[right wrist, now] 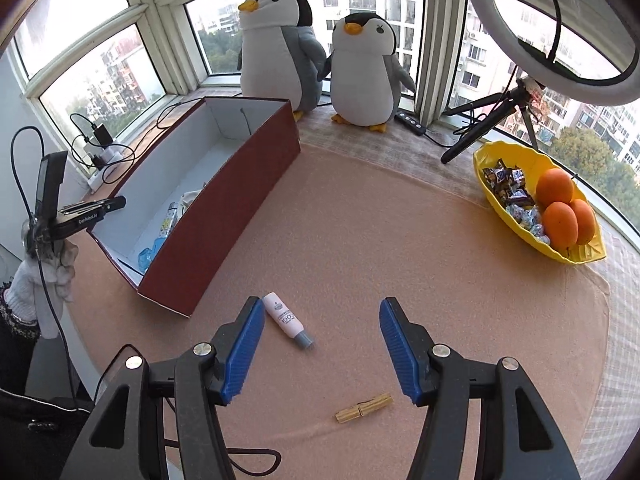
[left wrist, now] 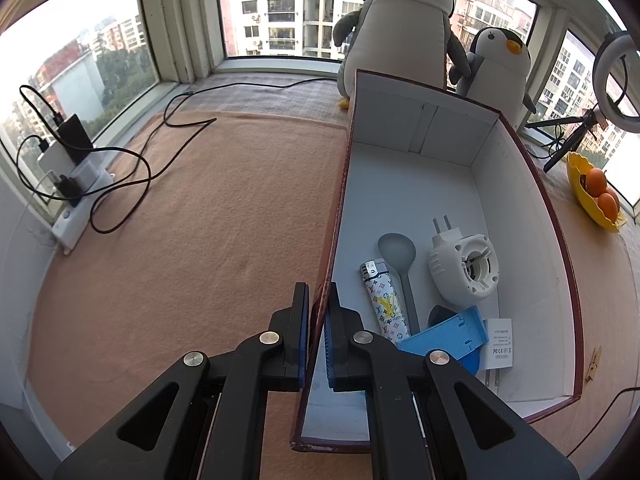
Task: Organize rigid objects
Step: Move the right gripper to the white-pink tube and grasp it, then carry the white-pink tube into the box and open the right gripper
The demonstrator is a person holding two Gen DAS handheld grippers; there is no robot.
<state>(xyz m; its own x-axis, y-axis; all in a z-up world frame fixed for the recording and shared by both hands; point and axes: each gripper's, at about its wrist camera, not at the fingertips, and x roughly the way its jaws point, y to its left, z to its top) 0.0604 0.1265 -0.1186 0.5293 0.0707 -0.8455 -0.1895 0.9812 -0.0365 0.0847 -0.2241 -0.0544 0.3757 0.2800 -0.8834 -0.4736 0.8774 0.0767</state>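
A dark red box [left wrist: 532, 184] with a white inside stands on the peach mat; it also shows in the right wrist view [right wrist: 224, 208]. In it lie a patterned lighter [left wrist: 384, 304], a grey spoon [left wrist: 400, 260], a white plug-in device [left wrist: 464, 266], a blue plastic piece [left wrist: 444, 336] and a white adapter [left wrist: 498, 344]. My left gripper [left wrist: 318, 300] is shut on the box's left wall. My right gripper [right wrist: 322, 312] is open and empty above the mat. A small white tube [right wrist: 286, 318] lies beside its left finger. A wooden clothespin [right wrist: 364, 408] lies between the fingers, nearer me.
Two penguin plush toys [right wrist: 280, 44] stand on the sill behind the box. A yellow bowl [right wrist: 520, 220] with oranges and sweets sits at the right. A ring light on a tripod [right wrist: 516, 96] stands behind it. A power strip with chargers and cables [left wrist: 76, 184] lies at the left.
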